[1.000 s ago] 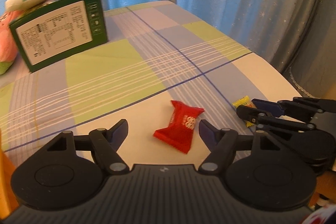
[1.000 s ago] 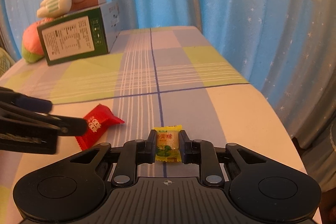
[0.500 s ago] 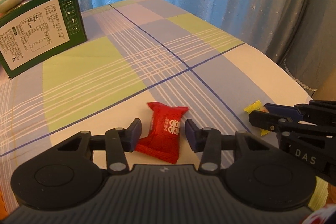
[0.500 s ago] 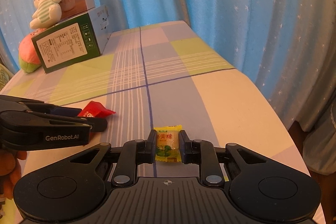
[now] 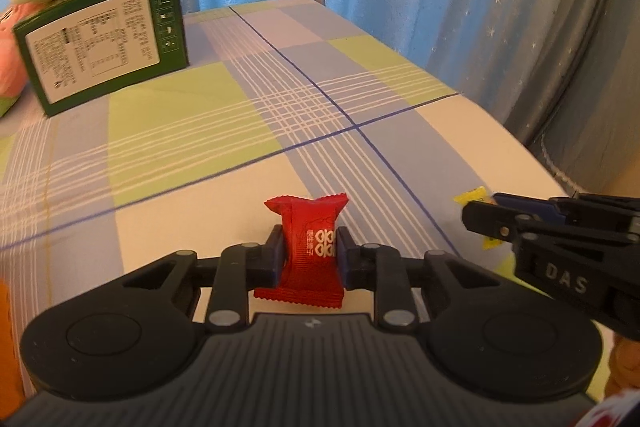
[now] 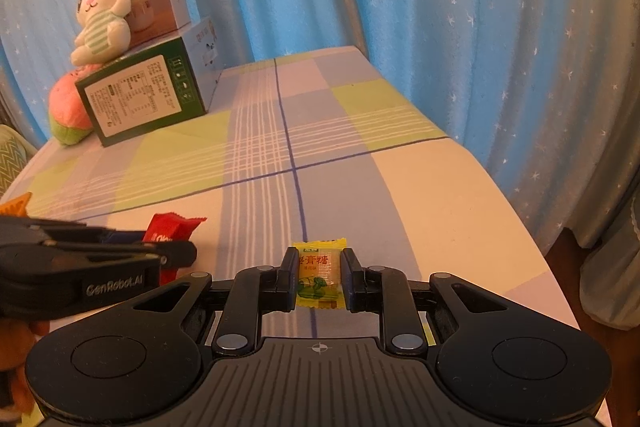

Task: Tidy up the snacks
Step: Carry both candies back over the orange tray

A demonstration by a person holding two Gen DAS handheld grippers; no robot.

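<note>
**Ana:** While both hands sit low over the checked-cloth counter (image 5: 208, 131), look at the left gripper (image 5: 309, 254): its fingers have just been closing, and the pads now press on either side of the red crinkle-edged foil candy packet (image 5: 308, 247).

**Ben:** That one is pinched upright, its lower seam just at the cloth. I can't tell if it has come off the surface. And the right?

**Ana:** The right gripper (image 6: 320, 274) has its fingers clamped on the small yellow plastic-wrapped candy (image 6: 320, 277), squarely across the middle. From the left camera only a yellow corner shows past the black fingers.

**Ben:** So two sweets, two grips. How far along does that put the tidying?

**Ana:** Early, I'd say. Both pieces are picked but neither has been put anywhere. They are side by side near the front edge of the counter, well apart from the green cardboard box with the white label (image 6: 144, 99) at the far left.

**Ben:** Where do they go? I see no tray or bowl.

**Ana:** Nor do I. The green box looks shut, with a plush white rabbit in a striped top (image 6: 106, 11) sitting on it. An orange scrap (image 6: 16, 205) peeks in at the left edge; too little shows to name it. Carrying and placing is all still to do.
</note>
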